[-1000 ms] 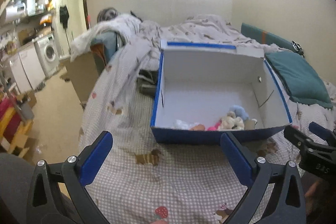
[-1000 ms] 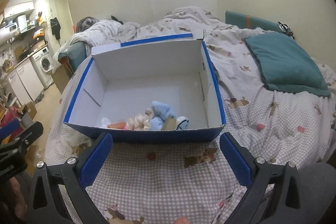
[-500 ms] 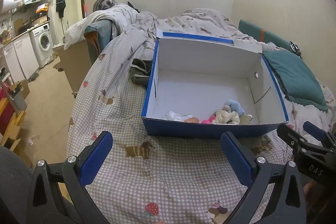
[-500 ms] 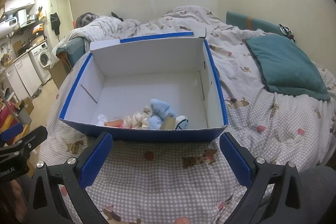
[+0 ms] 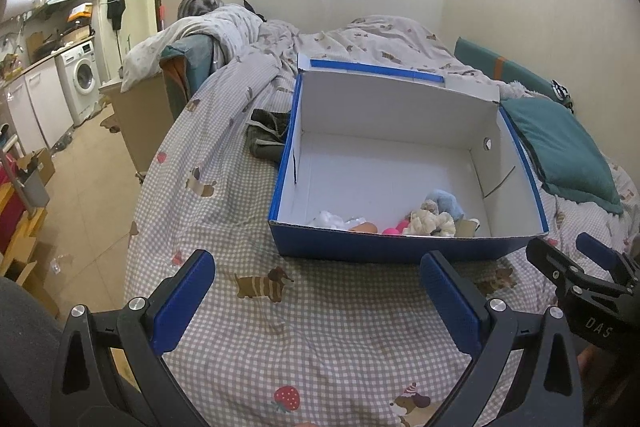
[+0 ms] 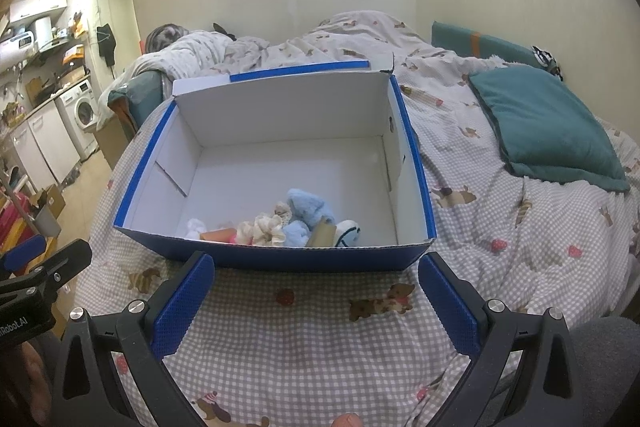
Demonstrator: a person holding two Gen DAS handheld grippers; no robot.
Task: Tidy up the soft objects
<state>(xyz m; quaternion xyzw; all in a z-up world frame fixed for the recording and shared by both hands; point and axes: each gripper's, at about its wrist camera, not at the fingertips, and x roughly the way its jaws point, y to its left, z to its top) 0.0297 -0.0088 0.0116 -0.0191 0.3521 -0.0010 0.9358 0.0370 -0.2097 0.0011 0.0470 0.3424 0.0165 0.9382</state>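
Observation:
A blue cardboard box (image 5: 384, 251) with a white inside stands open on the bed; it also shows in the right wrist view (image 6: 280, 261). Several soft toys lie against its near wall: a light blue plush (image 6: 310, 211), a cream frilly one (image 6: 262, 229), a white one (image 5: 330, 219) and a pink one (image 5: 390, 229). My left gripper (image 5: 316, 287) is open and empty, above the blanket in front of the box. My right gripper (image 6: 316, 287) is open and empty, also in front of the box.
A checked blanket (image 5: 320, 339) with dog prints covers the bed. A teal pillow (image 6: 548, 131) lies right of the box. A dark green cloth (image 5: 266, 137) lies at the box's far left. The floor (image 5: 92, 195) and a washing machine (image 5: 82, 81) are to the left.
Both grippers have drawn back and risen a little, so the box sits farther off and more of its floor shows. Both stay open and empty.

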